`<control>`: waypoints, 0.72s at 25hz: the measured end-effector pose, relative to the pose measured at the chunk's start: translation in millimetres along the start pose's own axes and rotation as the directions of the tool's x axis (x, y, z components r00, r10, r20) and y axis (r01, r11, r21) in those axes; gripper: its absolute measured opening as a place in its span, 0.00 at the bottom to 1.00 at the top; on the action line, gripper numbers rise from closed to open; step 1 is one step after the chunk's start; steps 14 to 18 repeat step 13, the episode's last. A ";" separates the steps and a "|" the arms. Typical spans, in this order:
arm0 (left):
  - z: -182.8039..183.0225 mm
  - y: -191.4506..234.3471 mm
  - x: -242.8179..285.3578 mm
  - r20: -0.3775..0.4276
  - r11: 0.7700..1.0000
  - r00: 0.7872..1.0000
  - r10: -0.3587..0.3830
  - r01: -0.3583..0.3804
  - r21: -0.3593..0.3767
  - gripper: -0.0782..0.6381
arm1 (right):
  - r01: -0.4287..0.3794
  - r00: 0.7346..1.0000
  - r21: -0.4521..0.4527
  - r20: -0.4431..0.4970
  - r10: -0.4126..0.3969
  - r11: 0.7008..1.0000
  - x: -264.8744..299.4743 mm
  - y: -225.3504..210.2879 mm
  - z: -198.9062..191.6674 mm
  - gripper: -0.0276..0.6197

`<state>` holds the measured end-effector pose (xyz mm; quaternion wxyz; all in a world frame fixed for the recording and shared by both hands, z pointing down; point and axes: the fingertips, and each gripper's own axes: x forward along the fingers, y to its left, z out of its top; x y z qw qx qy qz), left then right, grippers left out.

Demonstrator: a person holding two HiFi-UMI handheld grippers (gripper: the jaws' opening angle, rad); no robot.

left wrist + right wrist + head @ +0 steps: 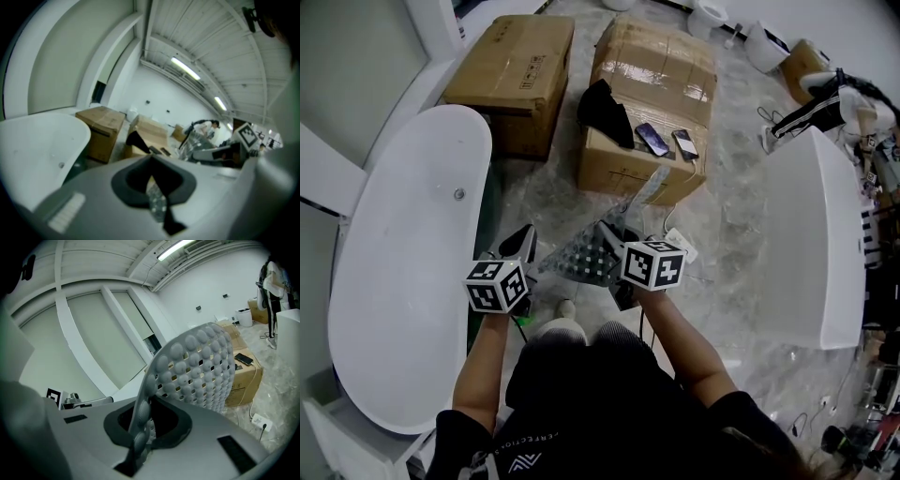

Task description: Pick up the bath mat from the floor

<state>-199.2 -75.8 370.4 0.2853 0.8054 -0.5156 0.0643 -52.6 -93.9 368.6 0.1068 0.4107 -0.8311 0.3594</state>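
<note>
Bath mat (pixel 581 257) held up | left tongs (pixel 523 242) grip it | right tongs (pixel 614 236) grip it | shirt (pixel 581 403): "PERFECTION"

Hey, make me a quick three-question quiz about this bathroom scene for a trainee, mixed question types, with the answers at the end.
1. True or false: the grey bubble-textured perforated bath mat lies flat on the floor.
2. How many dark phones lie on the taped brown cardboard box? A) one B) two C) four
3. What are the left tongs and the right tongs each clamped on?

Key:
1. False: it hangs raised between the two tongs.
2. B
3. The bath mat, one edge in each.
</note>
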 end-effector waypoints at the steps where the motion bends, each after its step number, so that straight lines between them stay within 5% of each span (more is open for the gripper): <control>1: -0.3 -0.2 -0.5 0.001 1.000 1.000 0.000 0.000 0.001 0.12 | 0.000 1.000 -0.001 -0.001 0.000 1.000 -0.1 0.1 -0.1 0.06; 18: 3.4 -1.5 -3.3 0.044 1.000 0.999 0.018 -0.019 0.017 0.12 | 0.000 1.000 -0.007 -0.006 0.000 1.000 1.4 -0.9 -0.8 0.06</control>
